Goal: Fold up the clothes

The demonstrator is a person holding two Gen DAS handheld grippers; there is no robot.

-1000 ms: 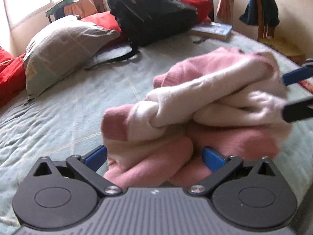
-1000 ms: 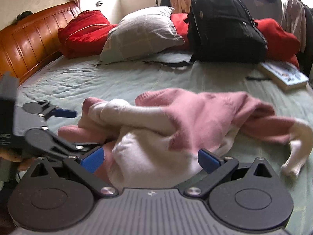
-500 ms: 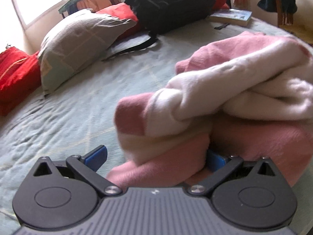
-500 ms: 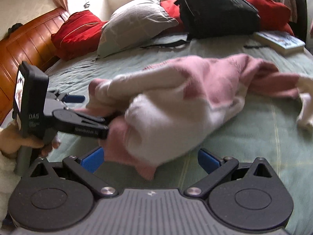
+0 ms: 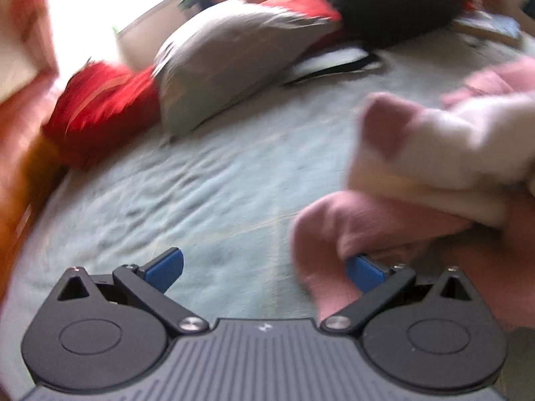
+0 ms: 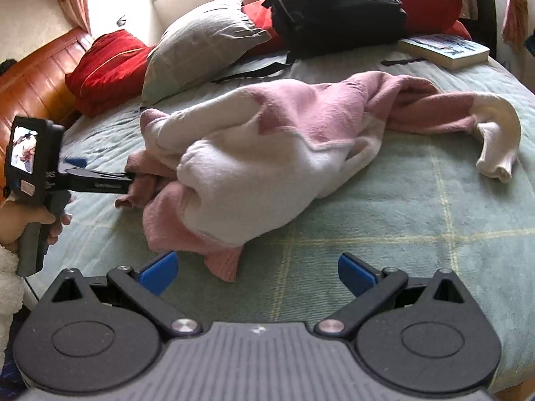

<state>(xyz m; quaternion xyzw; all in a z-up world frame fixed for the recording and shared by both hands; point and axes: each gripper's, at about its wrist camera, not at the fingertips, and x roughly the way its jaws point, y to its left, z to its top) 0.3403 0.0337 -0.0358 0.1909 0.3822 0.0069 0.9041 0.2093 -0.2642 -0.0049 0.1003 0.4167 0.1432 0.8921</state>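
A pink and white sweater (image 6: 267, 153) lies crumpled in the middle of the green bedspread (image 6: 418, 220), one white-cuffed sleeve (image 6: 495, 133) trailing to the right. My right gripper (image 6: 257, 272) is open just in front of the sweater's pink hem, touching nothing. A hand at the left holds my left gripper (image 6: 100, 175), one finger pushed into a pink fold. The left wrist view is blurred. It shows my left gripper (image 5: 264, 270) open, the sweater (image 5: 434, 153) bunched to the right and pink cloth lying over the right finger (image 5: 366, 272).
A grey pillow (image 6: 200, 40), red cushions (image 6: 107, 63), a black backpack (image 6: 331, 6) and a book (image 6: 444, 48) sit at the far side of the bed. A wooden headboard (image 6: 36, 80) runs along the left. Bare bedspread lies to the front right.
My right gripper has drawn back, so the sweater no longer lies between its jaws. The left wrist view has swung left and the sweater now sits to the right of the jaws.
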